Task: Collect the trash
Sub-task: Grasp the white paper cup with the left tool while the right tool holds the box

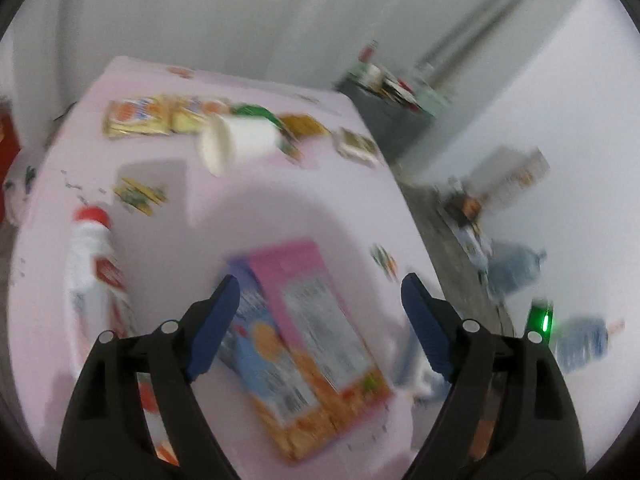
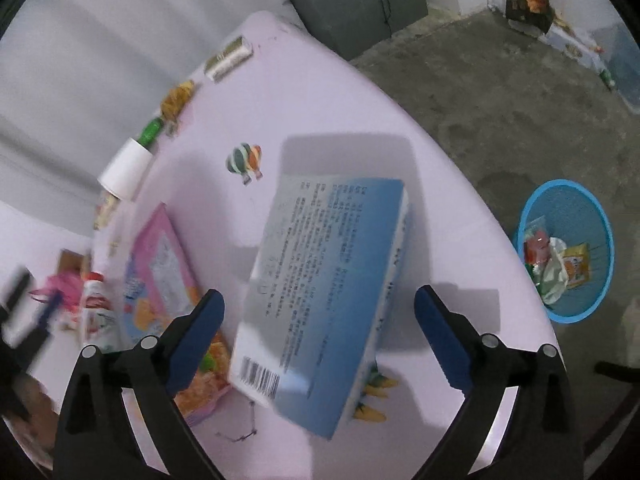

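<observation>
Right gripper (image 2: 316,328) fingers spread wide astride blue box (image 2: 324,292), nothing pinched; left gripper (image 1: 320,320) likewise over pink box (image 1: 316,340); bin (image 2: 566,250) waits on floor off table (image 2: 360,112) edge.

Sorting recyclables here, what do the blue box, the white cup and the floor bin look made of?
Blue box: printed cardboard, slight sheen, sharp folded edges. White cup: probably matte paper, though thin plastic is possible. Blue bin: likely plastic or coated mesh, fine grid on its wall.
</observation>
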`<state>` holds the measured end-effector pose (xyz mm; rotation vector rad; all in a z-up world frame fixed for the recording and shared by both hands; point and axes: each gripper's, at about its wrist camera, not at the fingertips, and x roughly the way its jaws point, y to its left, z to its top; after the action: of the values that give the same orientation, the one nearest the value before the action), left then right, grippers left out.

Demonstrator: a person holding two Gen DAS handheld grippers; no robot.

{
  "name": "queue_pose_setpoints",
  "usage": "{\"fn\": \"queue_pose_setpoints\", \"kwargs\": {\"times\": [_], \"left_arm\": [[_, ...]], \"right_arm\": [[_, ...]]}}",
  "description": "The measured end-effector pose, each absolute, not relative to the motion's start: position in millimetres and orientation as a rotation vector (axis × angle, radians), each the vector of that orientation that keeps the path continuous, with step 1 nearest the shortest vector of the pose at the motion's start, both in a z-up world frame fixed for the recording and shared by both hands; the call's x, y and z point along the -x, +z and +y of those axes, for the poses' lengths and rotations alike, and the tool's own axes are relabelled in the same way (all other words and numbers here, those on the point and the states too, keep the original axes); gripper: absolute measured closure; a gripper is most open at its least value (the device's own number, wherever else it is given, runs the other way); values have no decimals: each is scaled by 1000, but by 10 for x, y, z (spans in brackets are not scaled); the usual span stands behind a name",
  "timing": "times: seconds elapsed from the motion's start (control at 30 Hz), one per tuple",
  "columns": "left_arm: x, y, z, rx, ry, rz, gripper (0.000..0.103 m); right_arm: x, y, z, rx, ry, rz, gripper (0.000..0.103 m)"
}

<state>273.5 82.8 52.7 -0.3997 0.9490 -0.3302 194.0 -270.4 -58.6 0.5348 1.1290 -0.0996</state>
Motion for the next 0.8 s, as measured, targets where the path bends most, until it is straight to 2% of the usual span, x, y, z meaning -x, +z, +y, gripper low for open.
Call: {"fn": "queue_pose_setpoints", "kwargs": {"times": [0.33,0.63,0.73,0.8], "left_arm": [[-3883,96,1139,640,-235,1134,25],[-4540,-139,1074,615,-115,1115,26],[-4663,-190,1069,571,-94,1108,33],[-4700,-235,1073,566,-90,1112,42]], "right_arm": [[-2000,-570,-2665,-448,-183,1116,9],[-2003,-578,-2683,-443,-169,1133,9],[-1994,-574,-2687,-456,-155,1141,9],[-1987,-571,-2685,-472,-146,1140,9]]}}
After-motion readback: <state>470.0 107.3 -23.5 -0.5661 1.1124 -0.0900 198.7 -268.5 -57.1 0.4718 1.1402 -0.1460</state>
